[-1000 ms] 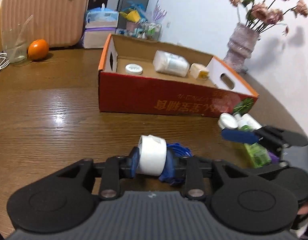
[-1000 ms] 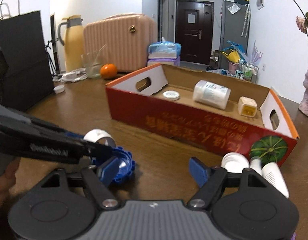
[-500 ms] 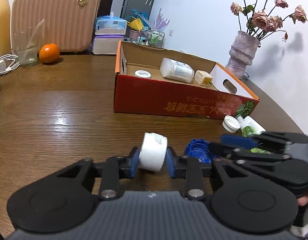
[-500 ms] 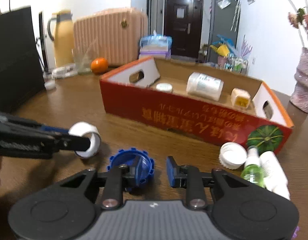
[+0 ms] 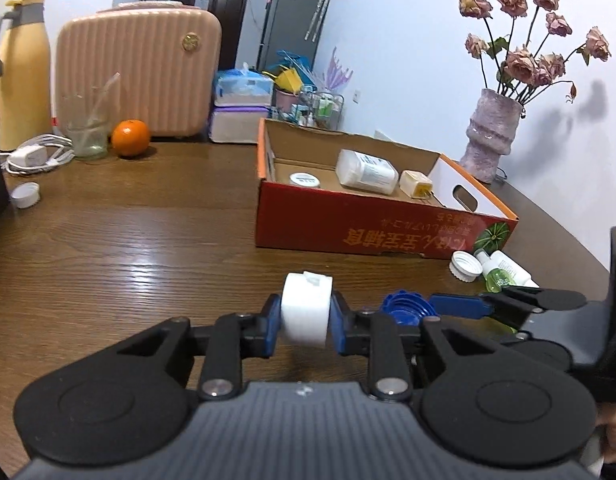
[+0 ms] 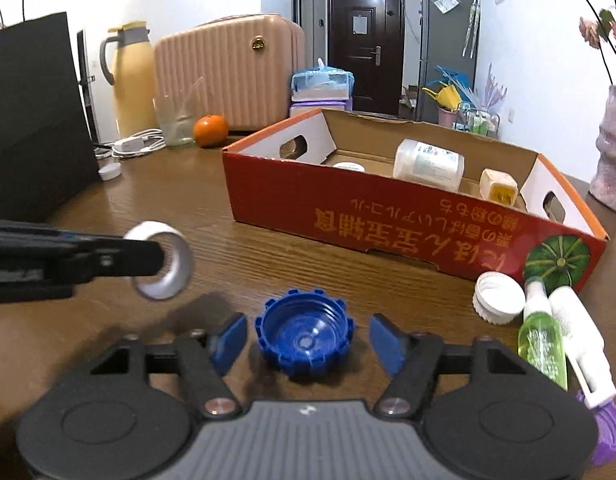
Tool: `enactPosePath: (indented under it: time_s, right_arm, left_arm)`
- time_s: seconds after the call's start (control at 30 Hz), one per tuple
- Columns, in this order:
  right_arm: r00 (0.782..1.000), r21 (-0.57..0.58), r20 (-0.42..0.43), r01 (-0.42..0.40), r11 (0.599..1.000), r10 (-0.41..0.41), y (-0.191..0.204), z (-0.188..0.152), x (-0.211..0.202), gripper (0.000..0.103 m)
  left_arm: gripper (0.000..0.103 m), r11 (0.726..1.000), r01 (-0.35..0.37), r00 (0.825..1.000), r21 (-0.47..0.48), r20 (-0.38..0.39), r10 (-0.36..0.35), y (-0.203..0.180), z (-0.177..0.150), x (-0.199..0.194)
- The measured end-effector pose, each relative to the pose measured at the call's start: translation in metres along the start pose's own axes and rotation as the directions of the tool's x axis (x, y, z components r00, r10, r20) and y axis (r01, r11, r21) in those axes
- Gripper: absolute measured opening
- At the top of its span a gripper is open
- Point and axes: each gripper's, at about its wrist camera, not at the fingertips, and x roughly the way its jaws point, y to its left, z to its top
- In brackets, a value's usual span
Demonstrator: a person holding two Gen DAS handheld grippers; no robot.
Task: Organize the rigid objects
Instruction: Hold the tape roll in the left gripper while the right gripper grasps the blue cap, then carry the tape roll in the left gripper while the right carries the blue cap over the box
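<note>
Task partway done. Red cardboard box already holds three items: a small round white jar, a white bottle lying on its side, and a small yellowish cube.

My left gripper is clamped on a white tape roll, lifted clear of the wooden table; the box sits at about 1 o'clock from it. I judge this one goes in next.

My right gripper has its jaws just widened, standing either side of the blue ribbed cap, pads not pressing it. The cap rests open side up on the table.

Left outside, at 3 o'clock of the blue cap by the box's near corner: a white ribbed cap, a green spray bottle, a white tube. A purple thing at the right-wrist view's edge, can't identify.
</note>
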Motion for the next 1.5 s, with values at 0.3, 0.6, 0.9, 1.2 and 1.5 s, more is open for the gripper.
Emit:
enactPosePath:
  time_s: [0.3,0.6,0.9,1.2,1.5]
  right_arm:
    - [0.996,-0.009,0.088,0.034,0.999,-0.033,0.008,-0.005,-0.029,0.053]
    - [0.908,0.023,0.378,0.188,0.982,-0.183,0.018,-0.045,-0.146,0.053]
    - [0.739,0.122,0.608,0.274,0.954,-0.29,0.051,-0.11,-0.243,0.053]
    - [0.712,0.11,0.645,0.271,0.956,-0.276,0.064,-0.115,-0.269,0.053]
    - [0.741,0.121,0.62,0.234,0.965,-0.257,0.046,-0.087,-0.247,0.053]
  left_arm:
    - [0.025,0.998,-0.056,0.989,0.039,0.143,0.05,-0.013,-0.009,-0.055]
    - [0.026,0.984,-0.162,0.891,0.066,0.438,0.118,-0.058,-0.06,-0.143]
    - [0.026,0.985,-0.154,0.847,0.074,0.523,0.093,-0.079,-0.095,-0.204]
    - [0.026,0.99,-0.124,0.844,0.074,0.532,0.065,-0.079,-0.092,-0.213]
    - [0.026,0.985,-0.154,0.835,0.075,0.543,0.089,-0.071,-0.05,-0.174]
